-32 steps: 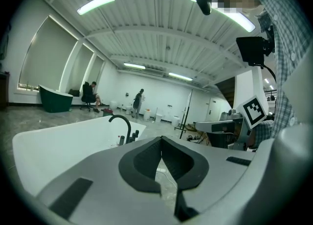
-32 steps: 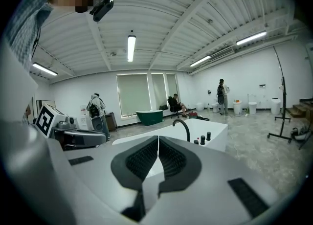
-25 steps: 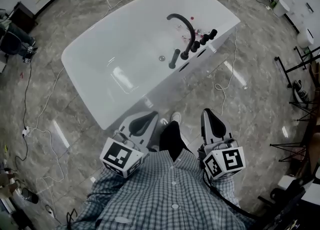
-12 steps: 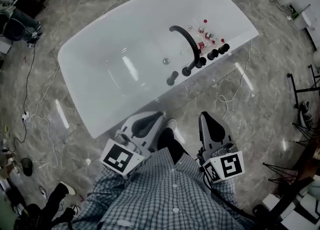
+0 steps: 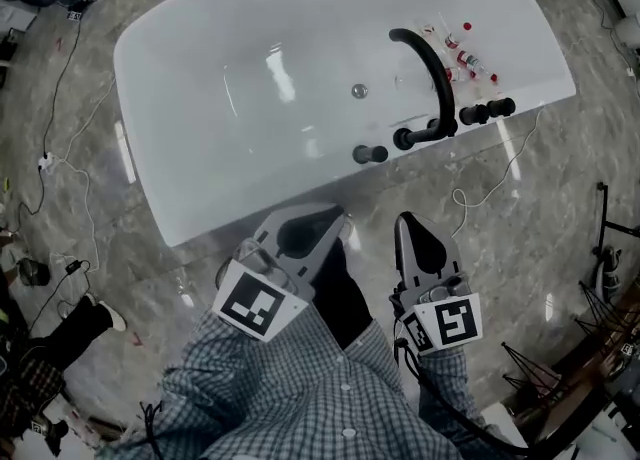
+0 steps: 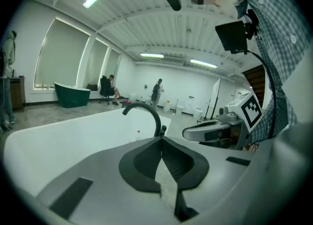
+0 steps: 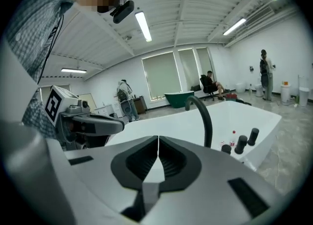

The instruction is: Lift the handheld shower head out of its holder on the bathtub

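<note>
Black handheld shower head [image 5: 368,154] stands upright on the bathtub [image 5: 145,98] near rim, ahead of us between our closed, empty left gripper [image 5: 335,216] and right gripper [image 5: 405,223] (neither clearly nearer)

Bathtub [image 5: 240,118] far edge cut off at head view's top; red-capped bits [image 5: 462,52] near its right corner too small to identify.
</note>
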Available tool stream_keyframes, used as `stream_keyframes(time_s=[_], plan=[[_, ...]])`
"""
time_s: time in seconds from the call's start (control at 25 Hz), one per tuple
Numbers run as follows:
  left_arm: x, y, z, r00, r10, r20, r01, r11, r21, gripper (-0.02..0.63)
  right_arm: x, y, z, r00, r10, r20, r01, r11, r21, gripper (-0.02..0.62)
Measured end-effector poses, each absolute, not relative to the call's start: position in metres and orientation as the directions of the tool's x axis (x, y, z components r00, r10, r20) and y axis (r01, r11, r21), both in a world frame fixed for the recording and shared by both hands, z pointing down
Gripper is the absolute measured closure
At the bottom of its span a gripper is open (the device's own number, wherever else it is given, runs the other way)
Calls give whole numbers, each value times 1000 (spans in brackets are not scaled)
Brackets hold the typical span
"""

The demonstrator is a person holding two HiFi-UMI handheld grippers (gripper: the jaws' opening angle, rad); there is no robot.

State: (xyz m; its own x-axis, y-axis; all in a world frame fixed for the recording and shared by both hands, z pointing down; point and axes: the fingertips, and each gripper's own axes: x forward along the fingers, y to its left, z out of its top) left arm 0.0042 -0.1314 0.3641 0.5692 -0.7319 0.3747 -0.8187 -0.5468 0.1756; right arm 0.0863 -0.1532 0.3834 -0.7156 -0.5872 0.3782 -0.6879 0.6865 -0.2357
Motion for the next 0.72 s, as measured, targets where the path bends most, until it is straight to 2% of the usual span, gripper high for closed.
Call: stream_keyframes(time_s=[0.36, 0.72], plan=[[-16, -151, 461, 612, -668, 423, -790, -545, 282, 597, 63, -157, 482, -673, -571, 471, -729, 623, -285, 577], [-12, -182, 529, 651, -614, 446, -750, -612, 251, 595, 52, -172, 555, -644, -528, 554, -719, 665, -203, 575]])
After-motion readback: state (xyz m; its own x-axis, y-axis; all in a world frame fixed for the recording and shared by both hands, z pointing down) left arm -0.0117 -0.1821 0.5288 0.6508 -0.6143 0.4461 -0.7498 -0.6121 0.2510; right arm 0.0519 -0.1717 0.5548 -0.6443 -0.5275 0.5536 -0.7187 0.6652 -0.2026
